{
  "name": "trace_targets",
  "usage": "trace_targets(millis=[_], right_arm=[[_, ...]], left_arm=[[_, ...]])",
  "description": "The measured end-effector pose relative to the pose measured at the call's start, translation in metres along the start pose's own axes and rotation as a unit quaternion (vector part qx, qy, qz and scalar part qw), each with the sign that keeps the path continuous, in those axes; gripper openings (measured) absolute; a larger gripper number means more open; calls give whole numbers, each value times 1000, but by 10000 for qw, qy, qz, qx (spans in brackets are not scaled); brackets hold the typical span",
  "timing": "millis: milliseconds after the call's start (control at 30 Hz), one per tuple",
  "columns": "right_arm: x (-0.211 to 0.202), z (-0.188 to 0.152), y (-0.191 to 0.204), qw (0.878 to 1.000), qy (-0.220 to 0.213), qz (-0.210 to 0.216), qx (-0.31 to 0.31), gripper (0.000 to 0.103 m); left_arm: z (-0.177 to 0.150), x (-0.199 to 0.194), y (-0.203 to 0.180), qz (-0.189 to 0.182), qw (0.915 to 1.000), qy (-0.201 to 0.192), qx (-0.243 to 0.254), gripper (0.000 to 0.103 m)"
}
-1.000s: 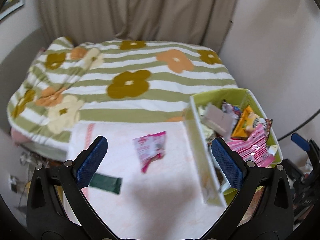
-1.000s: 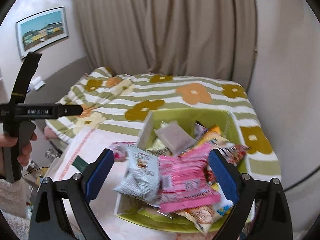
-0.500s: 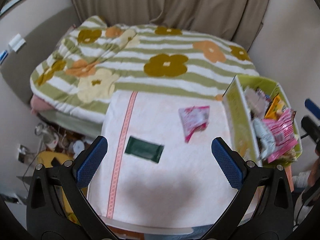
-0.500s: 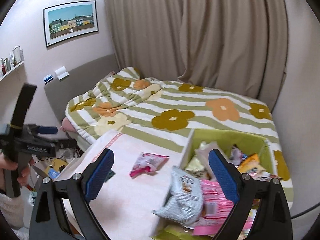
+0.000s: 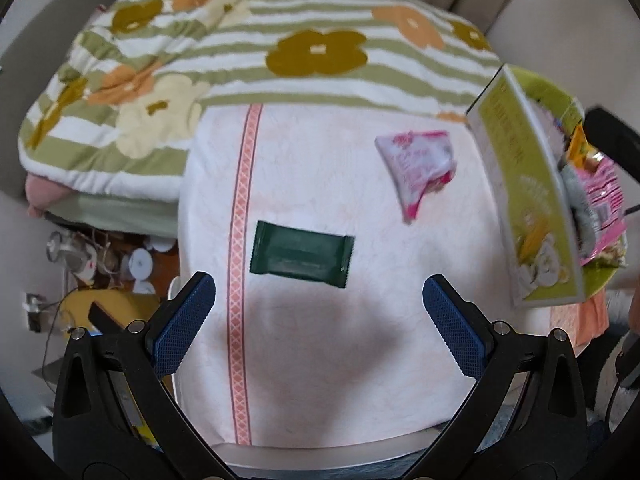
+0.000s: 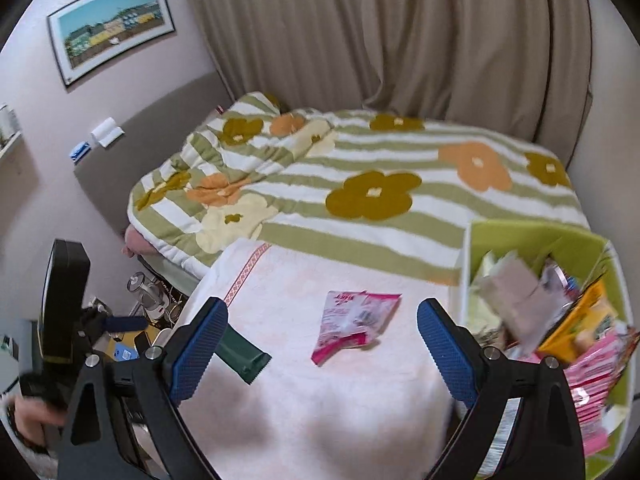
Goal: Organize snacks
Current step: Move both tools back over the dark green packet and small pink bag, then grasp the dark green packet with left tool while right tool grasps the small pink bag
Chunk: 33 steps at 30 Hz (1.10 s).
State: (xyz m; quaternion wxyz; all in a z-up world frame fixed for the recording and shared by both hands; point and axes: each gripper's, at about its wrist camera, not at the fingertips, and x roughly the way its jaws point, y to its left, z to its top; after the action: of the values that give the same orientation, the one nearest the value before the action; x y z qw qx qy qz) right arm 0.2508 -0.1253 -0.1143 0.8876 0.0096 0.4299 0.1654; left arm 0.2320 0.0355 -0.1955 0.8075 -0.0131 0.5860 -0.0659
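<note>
In the left wrist view, the left gripper [image 5: 319, 322] hung over a pale towel [image 5: 320, 360] with its blue pads spread wide and nothing between them. A dark green pack [image 5: 302, 253] lay flat on the towel just ahead of the pads, near an orange stripe [image 5: 239, 240]. A pink pack [image 5: 418, 166] lay farther off to the right, apart from the green one. At the towel's right edge stood a green box [image 5: 524, 200] crammed with snacks. Beyond the towel lay a flowered quilt [image 5: 240, 40]. In the right wrist view, the right gripper [image 6: 322, 346] also had its pads wide apart and empty above the towel [image 6: 340, 420]. The pink pack [image 6: 352, 326] sat between the pads' lines, the green pack [image 6: 242, 356] partly hidden behind the left pad. The box [image 6: 540, 236] stood to the right, snacks heaped inside. The left gripper [image 6: 120, 323] showed at far left, blurred.
</note>
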Motion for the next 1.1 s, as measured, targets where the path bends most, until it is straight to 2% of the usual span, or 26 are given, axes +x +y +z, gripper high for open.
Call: trace_targets(millis=[167, 300, 433, 600, 800, 1100], right_arm=[[42, 1, 10, 9987, 371, -214, 273, 95], [78, -5, 9, 9952, 709, -449, 505, 95], [104, -15, 4, 9912, 1010, -566, 644, 95], [130, -20, -2, 9888, 1227, -697, 489, 95], [152, -32, -17, 9864, 1434, -611, 527, 95], [166, -44, -31, 9845, 1570, -522, 585, 95]], left_arm=[[5, 40, 10, -47, 9986, 467, 228, 103], [5, 71, 15, -131, 9973, 688, 201, 103], [4, 98, 15, -55, 9960, 861, 228, 103], [2, 117, 14, 154, 9958, 897, 124, 103], [-3, 128, 6, 404, 9959, 806, 52, 103], [-5, 127, 7, 406, 9969, 668, 106, 101]])
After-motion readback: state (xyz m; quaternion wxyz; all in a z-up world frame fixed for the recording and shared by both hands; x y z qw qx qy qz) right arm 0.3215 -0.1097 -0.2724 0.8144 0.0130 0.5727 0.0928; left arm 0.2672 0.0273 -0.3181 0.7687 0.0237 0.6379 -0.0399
